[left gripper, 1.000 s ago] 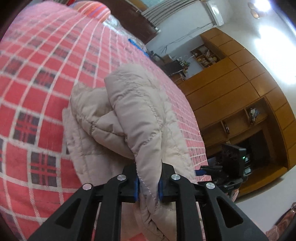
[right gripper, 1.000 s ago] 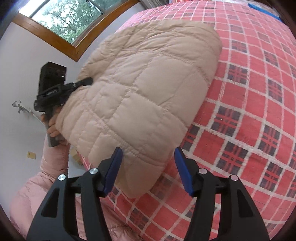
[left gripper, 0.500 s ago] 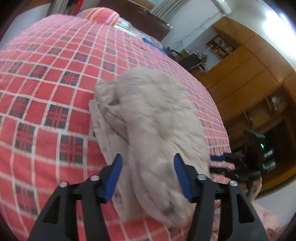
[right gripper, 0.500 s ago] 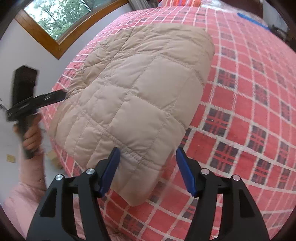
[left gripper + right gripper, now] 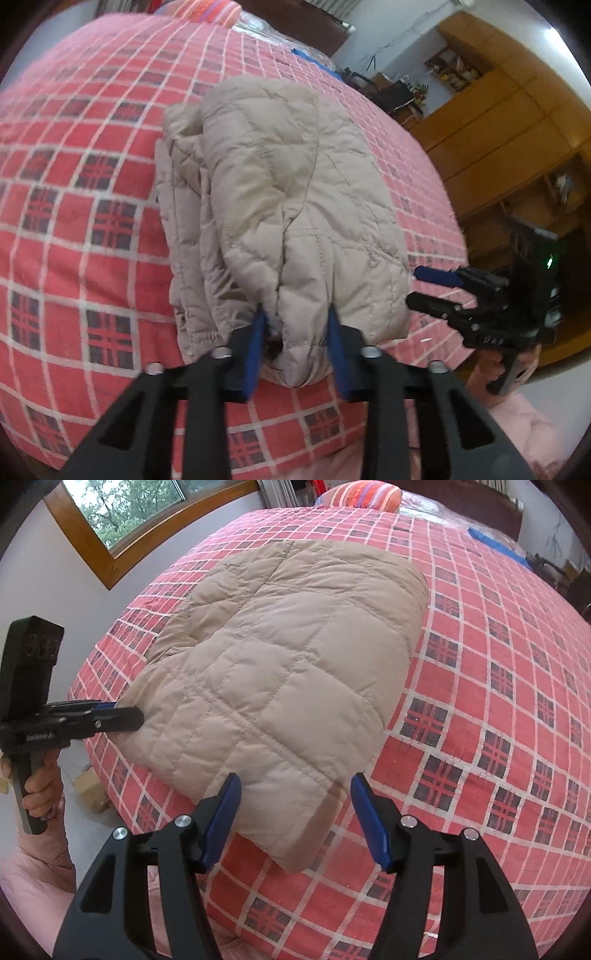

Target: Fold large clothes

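Left wrist view: beige jacket folded at near edge of bed

Left tongs (image 5: 295, 345) parted, blue pads either side of a puffy fold at the jacket (image 5: 288, 206) near edge, not pinched shut on it. Right tongs (image 5: 295, 821) spread wide, hovering just short of the jacket's near corner, nothing between the pads. Jacket lies folded, quilted side up, on the red checked bed (image 5: 498, 709). Beyond: striped pillow (image 5: 364, 493), window (image 5: 122, 513), wooden cabinets (image 5: 498, 122).
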Available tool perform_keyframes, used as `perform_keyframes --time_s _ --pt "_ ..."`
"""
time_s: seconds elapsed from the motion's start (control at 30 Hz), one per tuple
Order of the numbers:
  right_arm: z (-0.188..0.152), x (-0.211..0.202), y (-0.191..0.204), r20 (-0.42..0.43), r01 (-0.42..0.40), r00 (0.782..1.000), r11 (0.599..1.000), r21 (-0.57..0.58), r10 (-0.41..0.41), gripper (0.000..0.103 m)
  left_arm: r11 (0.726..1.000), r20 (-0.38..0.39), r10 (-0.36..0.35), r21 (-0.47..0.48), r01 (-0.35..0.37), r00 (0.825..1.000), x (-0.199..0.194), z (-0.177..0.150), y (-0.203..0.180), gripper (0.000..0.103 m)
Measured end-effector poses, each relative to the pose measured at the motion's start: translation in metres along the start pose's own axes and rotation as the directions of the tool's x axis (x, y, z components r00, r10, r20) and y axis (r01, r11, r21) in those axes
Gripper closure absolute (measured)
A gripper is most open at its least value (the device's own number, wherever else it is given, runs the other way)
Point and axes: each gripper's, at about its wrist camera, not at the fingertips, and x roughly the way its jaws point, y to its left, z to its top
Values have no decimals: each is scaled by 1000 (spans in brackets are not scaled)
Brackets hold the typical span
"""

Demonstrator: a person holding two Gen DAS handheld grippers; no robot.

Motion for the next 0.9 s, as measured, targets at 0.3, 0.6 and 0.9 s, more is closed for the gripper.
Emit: perform_keyframes --time_s 0.3,0.6,0.9 --pt "-4 -3 6 18 26 1000 999 -32 -25 41 999 66 -37 20 36 997 -28 -11 8 86" --pt "-4 15 13 -20 26 999 999 -47 -27 41 995 -28 -74 -66 72 997 16 -14 48 81" --pt "-2 14 17 -2 45 999 997 -69 -46 41 999 64 -35 14 34 997 -32 0 43 52"
